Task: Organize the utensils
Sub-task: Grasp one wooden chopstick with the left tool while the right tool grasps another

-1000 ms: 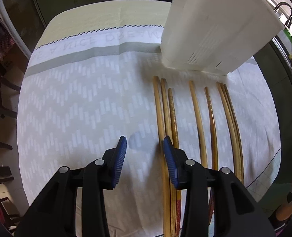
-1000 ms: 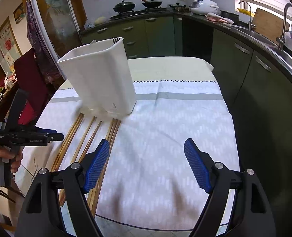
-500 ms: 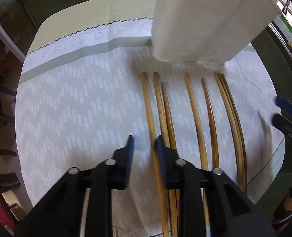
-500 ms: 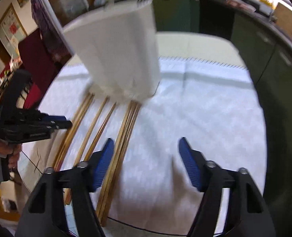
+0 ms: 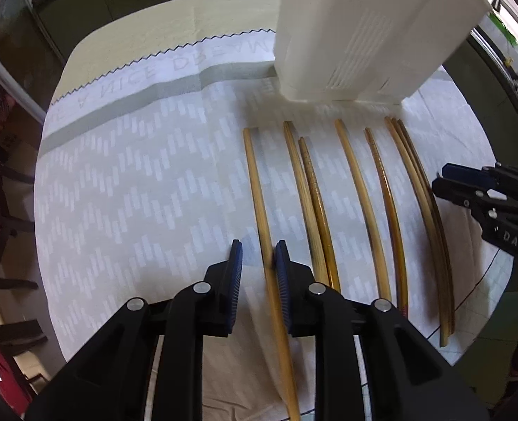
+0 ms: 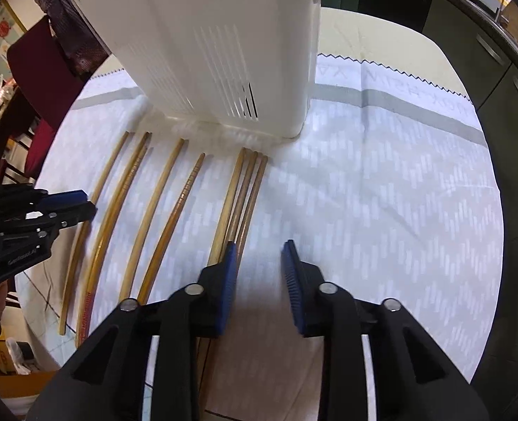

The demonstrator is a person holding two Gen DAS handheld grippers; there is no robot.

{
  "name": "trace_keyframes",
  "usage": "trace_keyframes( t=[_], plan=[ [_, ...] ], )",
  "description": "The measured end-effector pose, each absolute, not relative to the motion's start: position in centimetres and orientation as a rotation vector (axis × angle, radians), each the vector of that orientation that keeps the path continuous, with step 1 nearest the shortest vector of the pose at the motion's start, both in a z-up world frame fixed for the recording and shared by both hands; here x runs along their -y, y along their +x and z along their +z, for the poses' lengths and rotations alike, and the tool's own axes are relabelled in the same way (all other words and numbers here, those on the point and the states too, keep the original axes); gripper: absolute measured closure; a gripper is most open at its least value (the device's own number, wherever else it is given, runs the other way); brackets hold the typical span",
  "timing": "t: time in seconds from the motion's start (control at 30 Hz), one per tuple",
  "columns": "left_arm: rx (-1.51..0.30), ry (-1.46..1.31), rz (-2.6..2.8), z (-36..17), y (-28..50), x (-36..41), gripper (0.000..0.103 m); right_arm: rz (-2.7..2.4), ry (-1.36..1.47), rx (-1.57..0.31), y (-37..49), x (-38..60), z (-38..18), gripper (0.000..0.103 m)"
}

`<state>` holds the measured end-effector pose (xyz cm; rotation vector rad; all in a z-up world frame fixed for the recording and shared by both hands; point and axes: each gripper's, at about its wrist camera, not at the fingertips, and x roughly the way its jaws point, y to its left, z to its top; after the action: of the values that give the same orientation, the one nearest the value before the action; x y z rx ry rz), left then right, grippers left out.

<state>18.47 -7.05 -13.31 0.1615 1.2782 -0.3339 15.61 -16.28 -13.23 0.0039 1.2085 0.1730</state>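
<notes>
Glossy wooden chopsticks [image 5: 358, 193] – matt cloth tablecloth [image 5: 136, 182].

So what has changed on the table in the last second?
The left gripper narrowed and moved over the leftmost chopstick, now straddling it, not yet clamped. The right gripper advanced toward the white holder and narrowed, beside the rightmost chopsticks. Chopsticks and holder stayed put.

On my right gripper [image 5: 444, 179], seen from the left wrist, I could read the white letters "DAS", cut off at the frame edge. My left gripper [image 6: 83, 205] carried a small white label reading roughly "GenRobot.AI". The tablecloth [image 5: 125, 161] bore upside-down pale lettering, "A NICE DREAM".
</notes>
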Motion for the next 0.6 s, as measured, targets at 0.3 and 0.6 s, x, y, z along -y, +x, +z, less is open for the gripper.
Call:
trace_keyframes(
  t=[0.3,0.6],
  plan=[
    [-1.285,0.144,-0.333,-13.4,18.5,7.2,0.083,0.15,-0.042,-1.223,16.5,13.6,-13.3,0.087],
    [-1.299,0.166,-0.32,-13.3,19.1,7.8,0.083,0.118,-0.084,-1.243,17.6,11.4,-13.7,0.089]
  ],
)
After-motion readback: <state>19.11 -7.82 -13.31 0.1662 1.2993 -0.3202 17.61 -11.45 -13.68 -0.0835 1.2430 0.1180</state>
